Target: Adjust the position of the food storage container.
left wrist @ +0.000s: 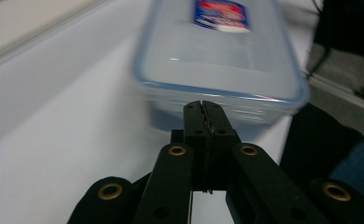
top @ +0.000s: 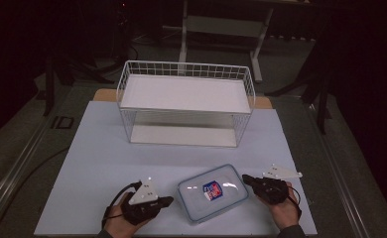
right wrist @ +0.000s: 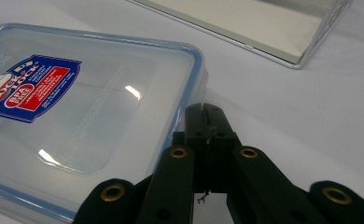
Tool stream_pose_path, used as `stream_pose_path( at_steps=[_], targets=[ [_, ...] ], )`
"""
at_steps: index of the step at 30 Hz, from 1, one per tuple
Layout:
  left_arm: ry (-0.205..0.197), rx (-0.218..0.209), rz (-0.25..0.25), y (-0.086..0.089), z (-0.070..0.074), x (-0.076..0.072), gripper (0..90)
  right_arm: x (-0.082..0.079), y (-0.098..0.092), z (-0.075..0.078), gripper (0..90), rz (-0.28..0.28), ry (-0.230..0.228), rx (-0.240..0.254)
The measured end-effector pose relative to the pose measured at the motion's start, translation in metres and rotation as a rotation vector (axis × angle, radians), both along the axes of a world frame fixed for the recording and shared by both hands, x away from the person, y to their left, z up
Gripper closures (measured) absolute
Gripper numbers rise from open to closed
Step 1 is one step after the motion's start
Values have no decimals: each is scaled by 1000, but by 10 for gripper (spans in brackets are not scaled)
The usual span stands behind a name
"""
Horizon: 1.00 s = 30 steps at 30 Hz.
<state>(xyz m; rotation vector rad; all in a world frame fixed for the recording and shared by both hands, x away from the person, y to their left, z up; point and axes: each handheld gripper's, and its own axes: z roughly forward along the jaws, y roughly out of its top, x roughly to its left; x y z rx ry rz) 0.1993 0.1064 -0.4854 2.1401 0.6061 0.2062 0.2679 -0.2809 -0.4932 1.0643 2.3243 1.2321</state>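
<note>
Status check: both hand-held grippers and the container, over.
Left hand-held gripper shut, empty, at clear blue-rimmed plastic container. Right hand-held gripper shut, empty, at its opposite end. White wire shelf rack beyond.

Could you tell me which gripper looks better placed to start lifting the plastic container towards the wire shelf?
Probably the right gripper: shut, its tips sit against the container rim; the left gripper, also shut, looks slightly short.

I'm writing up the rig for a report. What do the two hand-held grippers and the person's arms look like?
Both are black. The left hand-held gripper and the right hand-held gripper each carry a pale grey three-cornered plate on top and trail a black cable. Seen close in the gripper views, the jaws' black link arms bear brass-coloured rivets. A dark sleeve cuff shows at the right wrist.
</note>
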Motion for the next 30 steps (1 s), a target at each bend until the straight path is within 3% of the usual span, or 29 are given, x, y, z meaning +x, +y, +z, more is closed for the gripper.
stream_pose_path(
  at_steps=[2,3,13,16,22,26,30],
  targets=[
    [-5,18,-21,-5,-1,-2,895,0,0,0,898,0,0,0],
    [-8,47,-63,-13,-4,-6,895,0,0,0,899,0,0,0],
    [22,82,-156,-30,-14,-16,896,0,0,0,899,-1,4,5],
    [5,114,-157,-33,-16,-18,895,0,0,0,900,-3,3,7],
    [4,127,-163,-36,-17,-20,895,1,0,-1,900,-6,7,8],
    [17,110,-141,-32,-16,-16,895,1,0,-1,900,-5,9,10],
    [15,101,-165,-32,-15,-18,895,1,0,-1,900,-5,8,10]
  ],
)
